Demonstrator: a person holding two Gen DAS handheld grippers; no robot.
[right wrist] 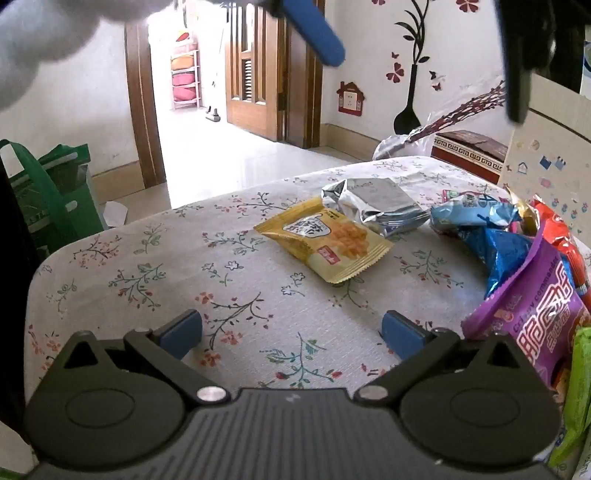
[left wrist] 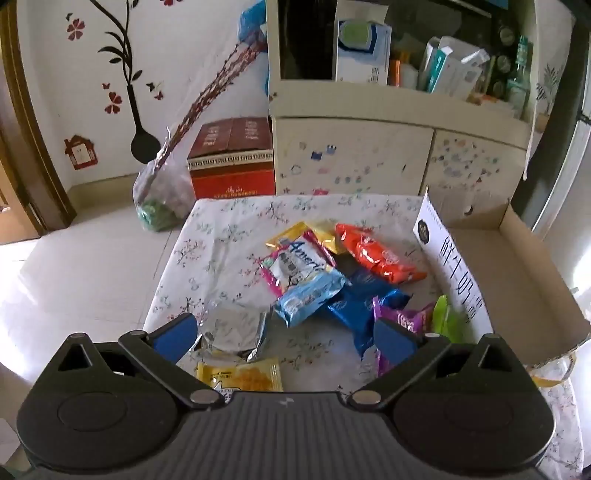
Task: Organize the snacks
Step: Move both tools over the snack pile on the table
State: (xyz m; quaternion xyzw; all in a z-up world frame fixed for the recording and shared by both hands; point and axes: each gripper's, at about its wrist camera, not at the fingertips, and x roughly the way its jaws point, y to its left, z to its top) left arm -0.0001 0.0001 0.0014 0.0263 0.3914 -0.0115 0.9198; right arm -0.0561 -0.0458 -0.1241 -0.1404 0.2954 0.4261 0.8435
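Several snack packets lie in a heap on the floral tablecloth [left wrist: 221, 251]: an orange one [left wrist: 376, 254], a light blue one [left wrist: 312, 295], a dark blue one [left wrist: 356, 314], a purple one [left wrist: 406, 317] and a pink-and-white one [left wrist: 291, 264]. A silver packet [left wrist: 236, 326] and a yellow packet [left wrist: 243, 374] lie nearer, between the blue pads of my left gripper [left wrist: 284, 336], which hovers open above them. My right gripper [right wrist: 291, 330] is open over bare tablecloth [right wrist: 147, 277]. Ahead of it lie the yellow packet [right wrist: 325, 240] and silver packet [right wrist: 376, 205]; the purple packet [right wrist: 535, 317] is at its right.
An open cardboard box [left wrist: 517, 280] with a white printed flap sits at the table's right edge. Behind the table are a cream cabinet [left wrist: 369, 155], a red carton [left wrist: 232, 162] and a plastic bag [left wrist: 162, 195] on the floor. A green bag [right wrist: 48, 192] stands left. The other gripper's blue finger [right wrist: 314, 33] hangs overhead.
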